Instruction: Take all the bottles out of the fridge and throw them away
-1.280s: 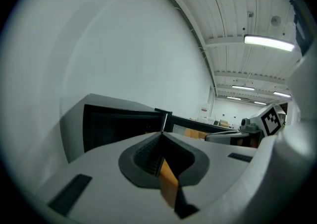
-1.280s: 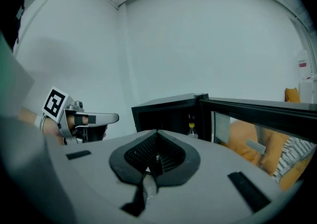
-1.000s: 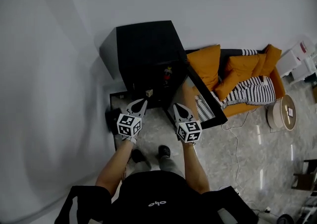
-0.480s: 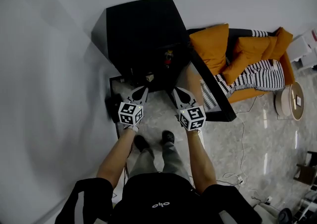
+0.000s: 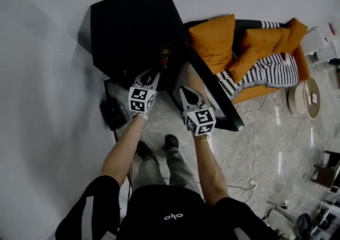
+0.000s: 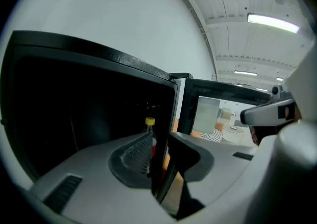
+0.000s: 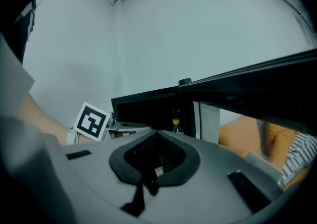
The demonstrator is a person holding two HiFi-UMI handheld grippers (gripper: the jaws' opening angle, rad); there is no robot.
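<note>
Pale marble floor runs up to a black fridge, whose door stands open beside an orange sofa. Inside the fridge a yellow-capped bottle stands upright near the door side, beyond both tools and untouched. The left tool has just been opening and shows a narrow gap with nothing in it, while the right tool is closed and empty.

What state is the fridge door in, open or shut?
Open. The fridge door stands swung out beside the fridge, and the left gripper view looks into the dark interior at a yellow-capped bottle.
</note>
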